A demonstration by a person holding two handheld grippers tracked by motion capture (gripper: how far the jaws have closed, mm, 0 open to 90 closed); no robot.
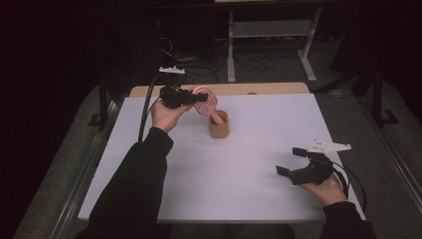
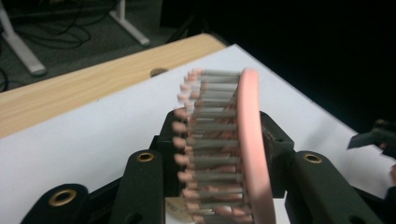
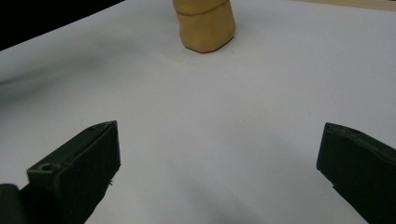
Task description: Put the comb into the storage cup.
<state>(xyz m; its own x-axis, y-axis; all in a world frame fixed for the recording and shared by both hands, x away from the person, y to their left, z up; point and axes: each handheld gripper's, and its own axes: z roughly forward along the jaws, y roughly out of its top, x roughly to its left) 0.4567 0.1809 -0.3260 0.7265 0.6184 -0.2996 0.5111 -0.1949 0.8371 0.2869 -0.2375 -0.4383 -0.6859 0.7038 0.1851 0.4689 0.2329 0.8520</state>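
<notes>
A pink hairbrush point(image 1: 206, 103) with grey, pink-tipped bristles point(image 2: 219, 144) is clamped by its head in my left gripper point(image 1: 196, 98), which is shut on it at the back of the table. The brush handle slants down into a tan cup point(image 1: 219, 124) that stands upright on the white table top; the cup also shows at the top of the right gripper view point(image 3: 204, 25). My right gripper point(image 1: 291, 161) rests low near the front right, its jaws wide apart with nothing between them, well short of the cup.
The white sheet point(image 1: 199, 164) covers the table, with a strip of bare wood point(image 1: 239, 88) along the far edge. Beyond it lie floor cables and white desk legs point(image 1: 231, 50). Dark surroundings flank both sides.
</notes>
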